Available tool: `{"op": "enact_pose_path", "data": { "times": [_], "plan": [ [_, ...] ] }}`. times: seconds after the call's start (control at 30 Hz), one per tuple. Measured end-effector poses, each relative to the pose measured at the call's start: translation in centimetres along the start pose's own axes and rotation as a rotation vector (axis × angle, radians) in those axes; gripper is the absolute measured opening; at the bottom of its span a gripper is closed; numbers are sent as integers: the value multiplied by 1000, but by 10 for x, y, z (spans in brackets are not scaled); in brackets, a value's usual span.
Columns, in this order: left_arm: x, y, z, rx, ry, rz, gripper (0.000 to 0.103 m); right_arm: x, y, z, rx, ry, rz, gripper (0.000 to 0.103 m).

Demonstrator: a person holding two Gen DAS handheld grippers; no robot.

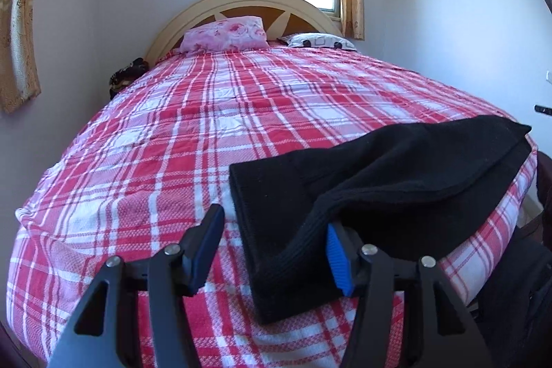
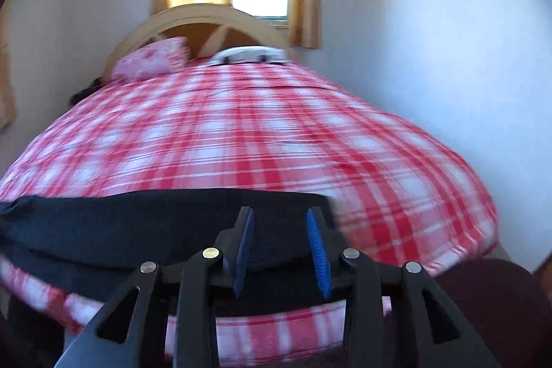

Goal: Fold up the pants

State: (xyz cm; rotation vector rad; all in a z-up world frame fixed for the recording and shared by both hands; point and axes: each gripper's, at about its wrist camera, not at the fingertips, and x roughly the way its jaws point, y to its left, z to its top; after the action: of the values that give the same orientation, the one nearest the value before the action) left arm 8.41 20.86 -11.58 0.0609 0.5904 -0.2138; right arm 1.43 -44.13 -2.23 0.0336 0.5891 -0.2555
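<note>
Lying at the foot edge of the bed (image 1: 145, 140), the pants (image 1: 379, 175) appear folded into a compact black stack, though one layer bulges and edges are uneven. Left gripper (image 1: 272, 250): fingers wide apart, holding nothing; the right-hand finger sits against the pants' near fold. Right gripper (image 2: 281, 250): fingers apart over the pants, empty. Judgement: folding is largely complete; flattening or a final fold remains. Right view is blurred.
</note>
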Motion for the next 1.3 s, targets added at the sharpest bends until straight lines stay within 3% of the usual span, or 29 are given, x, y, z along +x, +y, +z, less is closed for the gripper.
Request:
{"op": "enact_pose_path", "data": {
  "times": [0.2, 0.43, 0.57, 0.63, 0.67, 0.7, 0.73, 1.0, 1.1, 1.3],
  "plan": [
    [0, -1, -9, -50, -27, 0, 59, -4, 123, -5, -258, 39, 274, 35],
    [-1, 1, -7, -125, -63, -5, 59, 24, 297, -55, -569, 112, 544, 35],
    [1, 1, -10, -129, -56, -20, 57, 36, 353, -77, -708, 117, 543, 35],
    [3, 3, -12, -141, -51, -40, 46, 45, 366, -82, -740, 123, 520, 32],
    [4, 3, -12, -148, -50, -46, 44, 50, 369, -83, -748, 126, 509, 12],
    [5, 2, -13, -152, -52, -57, 39, 55, 369, -81, -748, 137, 515, 4],
    [5, 1, -13, -151, -53, -67, 34, 57, 369, -80, -733, 151, 534, 3],
    [1, 0, -14, -122, -66, -48, 34, 11, 351, -65, -689, 101, 611, 3],
    [-2, -1, -15, -83, -62, -29, 34, 6, 347, -78, -704, 123, 616, 3],
    [-11, -1, -21, -46, -58, -60, 34, 28, 358, -109, -744, 165, 577, 3]
  ]
}}
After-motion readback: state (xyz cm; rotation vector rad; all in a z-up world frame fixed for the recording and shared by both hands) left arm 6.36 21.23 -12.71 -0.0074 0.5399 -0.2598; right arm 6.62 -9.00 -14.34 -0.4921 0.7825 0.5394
